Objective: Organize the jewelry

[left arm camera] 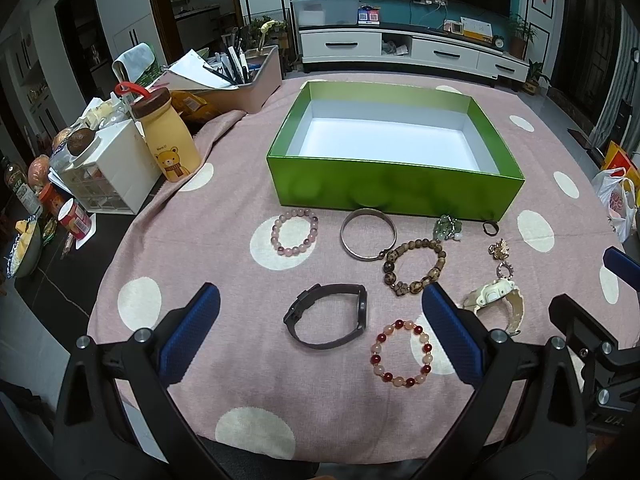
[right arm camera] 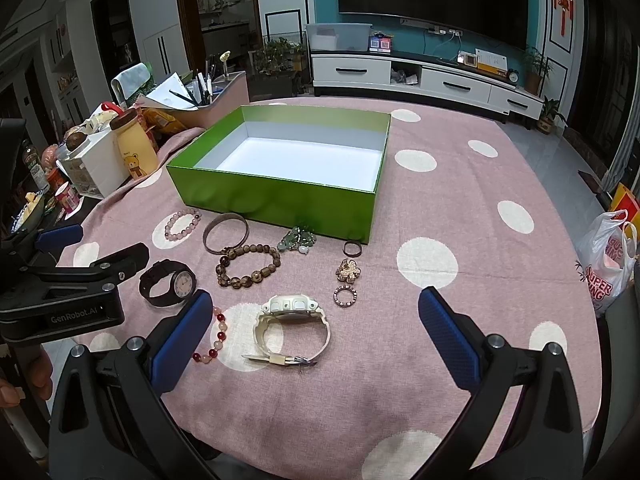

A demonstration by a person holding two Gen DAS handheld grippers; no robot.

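A: Grippers? Both were seen with fingers spread apart, nothing held. Left gripper hung over the black watch; right gripper over the white watch.

B: Jewelry location? All of it was laid on the dotted tablecloth, near side of the empty green box. The bangle and the wooden bead bracelet were touching.

A: Handling? Everything was judged light. Bead bracelets are floppy and would be pinched across one strand. Bangle is stiff and slippery, taken at the rim.

B: Watches? Best gripped across the strap. The small rings were judged hardest, lying flat on soft cloth.
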